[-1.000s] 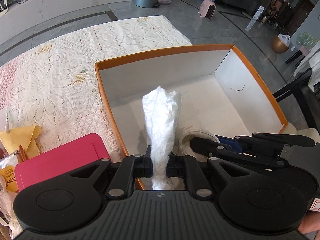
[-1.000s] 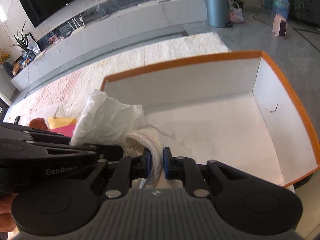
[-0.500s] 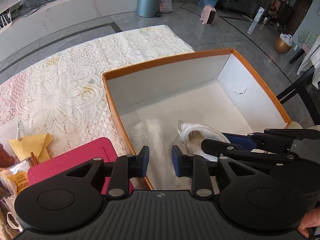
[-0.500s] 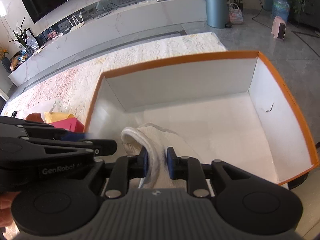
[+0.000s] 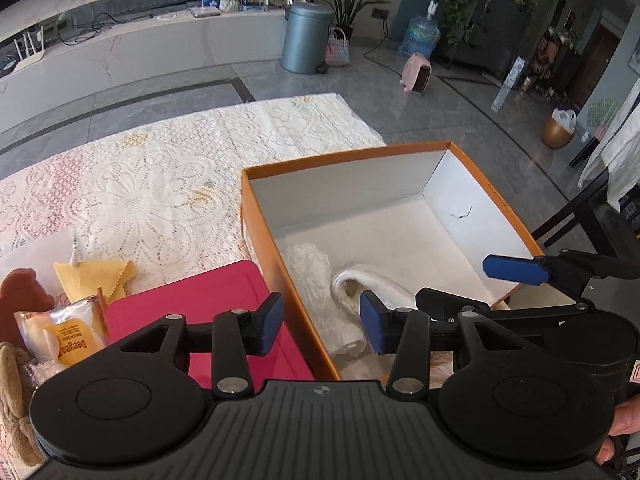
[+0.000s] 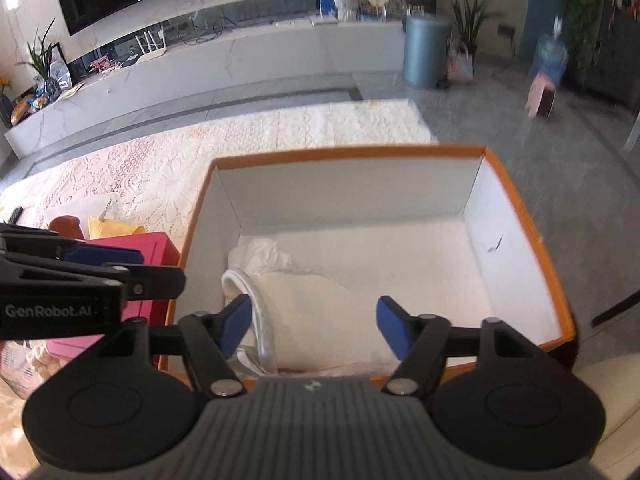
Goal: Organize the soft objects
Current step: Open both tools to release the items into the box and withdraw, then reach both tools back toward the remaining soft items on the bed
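Orange-rimmed box holds crumpled white plastic bag and white sock, near-left corner. Left gripper spread, empty, straddling box wall. Right gripper spread, empty, directly above sock; sock's long axis across fingers; right nearer.

I've spread both grippers, left and right, dropping the crinkled white plastic bag and cream knitted cloth into the orange-rimmed cardboard box.
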Demonstrator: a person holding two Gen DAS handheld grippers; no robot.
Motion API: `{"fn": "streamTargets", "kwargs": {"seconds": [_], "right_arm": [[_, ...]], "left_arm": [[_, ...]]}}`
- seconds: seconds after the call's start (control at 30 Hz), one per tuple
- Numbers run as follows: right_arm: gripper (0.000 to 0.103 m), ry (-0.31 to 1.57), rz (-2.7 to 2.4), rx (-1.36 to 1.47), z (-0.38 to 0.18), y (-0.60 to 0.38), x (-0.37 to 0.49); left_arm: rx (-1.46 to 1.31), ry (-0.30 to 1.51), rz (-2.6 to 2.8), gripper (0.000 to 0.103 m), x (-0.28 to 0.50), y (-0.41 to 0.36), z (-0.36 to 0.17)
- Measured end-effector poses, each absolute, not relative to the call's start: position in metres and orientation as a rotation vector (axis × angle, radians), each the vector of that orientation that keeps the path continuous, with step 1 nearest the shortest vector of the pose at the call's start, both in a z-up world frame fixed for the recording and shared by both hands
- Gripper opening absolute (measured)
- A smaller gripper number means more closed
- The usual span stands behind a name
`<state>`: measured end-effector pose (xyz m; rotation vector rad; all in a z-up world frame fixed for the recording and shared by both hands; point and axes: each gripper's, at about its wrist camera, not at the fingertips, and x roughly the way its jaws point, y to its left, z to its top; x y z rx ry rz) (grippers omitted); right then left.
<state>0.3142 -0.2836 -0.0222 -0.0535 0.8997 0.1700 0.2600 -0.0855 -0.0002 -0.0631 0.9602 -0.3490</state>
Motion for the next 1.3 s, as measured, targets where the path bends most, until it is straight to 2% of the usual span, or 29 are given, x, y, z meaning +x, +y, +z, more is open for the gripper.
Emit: {"fn": "streamTargets", "kwargs": {"seconds": [0.17, 0.27, 0.73, 1.13, 1.3], "right_arm": [[0.085, 0.771, 0.15, -0.169, -0.004, -0.262, 0.282], [0.086, 0.692, 0.148, -0.197, 0.003, -0.249, 0.259], [0.086, 0.576, 0.201, -0.065, -0.019, -0.186, 0.185], [0.085, 0.657, 0.337, 0.012, -0.058, -0.125, 0.164], [0.078, 0.683, 0.382, -0.033, -0.071, -0.106, 0.159]], "left_arm": [[-0.081, 0.893, -0.329, 0.054, 0.231, -0.065, 0.008], [-0.085, 0.855, -0.314, 0.054, 0.212, -0.053, 0.01], [-0.131, 0.685, -0.138, 0.054, 0.13, 0.023, -0.009], [-0.15, 0.675, 0.01, 0.054, 0.091, 0.078, -0.048], [-0.179, 0.686, 0.032, 0.054, 0.079, 0.093, -0.064]]}}
